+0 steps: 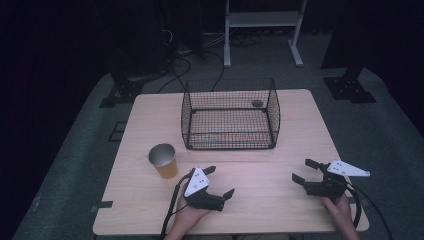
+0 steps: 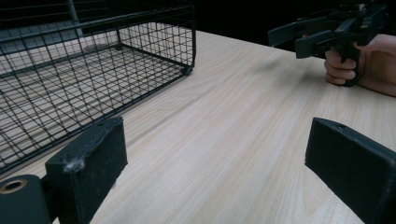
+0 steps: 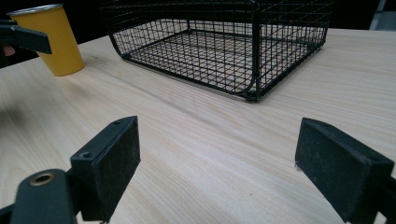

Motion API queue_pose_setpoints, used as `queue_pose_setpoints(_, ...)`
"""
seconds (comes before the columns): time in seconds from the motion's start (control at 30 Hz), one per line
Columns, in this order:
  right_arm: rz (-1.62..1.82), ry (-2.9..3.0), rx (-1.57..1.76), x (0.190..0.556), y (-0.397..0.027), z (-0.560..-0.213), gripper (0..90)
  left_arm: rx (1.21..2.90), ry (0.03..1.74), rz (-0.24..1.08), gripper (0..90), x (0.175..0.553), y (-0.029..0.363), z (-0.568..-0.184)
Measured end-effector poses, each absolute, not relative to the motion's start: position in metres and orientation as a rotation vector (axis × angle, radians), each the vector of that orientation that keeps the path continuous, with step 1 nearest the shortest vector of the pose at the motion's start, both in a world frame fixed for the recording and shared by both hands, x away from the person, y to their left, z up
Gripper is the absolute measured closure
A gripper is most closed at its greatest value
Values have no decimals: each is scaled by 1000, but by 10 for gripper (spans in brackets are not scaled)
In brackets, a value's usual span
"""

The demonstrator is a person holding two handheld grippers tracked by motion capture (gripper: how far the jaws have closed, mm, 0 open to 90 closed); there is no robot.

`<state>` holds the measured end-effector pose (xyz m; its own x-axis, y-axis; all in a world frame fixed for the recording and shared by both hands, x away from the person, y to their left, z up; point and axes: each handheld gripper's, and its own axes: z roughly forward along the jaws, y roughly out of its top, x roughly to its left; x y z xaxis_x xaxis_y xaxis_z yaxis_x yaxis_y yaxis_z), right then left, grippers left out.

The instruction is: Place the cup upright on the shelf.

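A black wire basket (image 1: 230, 115) stands at the middle back of the wooden table (image 1: 280, 200); it also appears in the left gripper view (image 2: 93, 60) and the right gripper view (image 3: 219, 46). A yellow cup (image 1: 163, 160) with a metal inside stands left of centre, seen too in the right gripper view (image 3: 53, 39). My left gripper (image 1: 219, 182) hovers open near the front, just right of the cup, nothing between its jaws (image 2: 215, 163). My right gripper (image 1: 305, 171) is open at the front right, empty (image 3: 215, 163). It shows far off in the left gripper view (image 2: 303, 37).
A small dark round thing (image 1: 257, 103) lies on the table behind the basket. Bare wood stretches between the two grippers and in front of the basket. Beyond the table are stand legs, cables and a grey floor.
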<state>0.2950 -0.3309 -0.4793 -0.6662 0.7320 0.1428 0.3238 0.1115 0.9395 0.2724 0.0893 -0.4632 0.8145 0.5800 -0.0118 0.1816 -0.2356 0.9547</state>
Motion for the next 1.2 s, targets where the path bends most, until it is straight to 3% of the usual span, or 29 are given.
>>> queue_pose_setpoints(1.2, 1551, 2036, 1034, 295, -329, -479, 131, 1704, 646, 560, 32, 276, 156, -418)
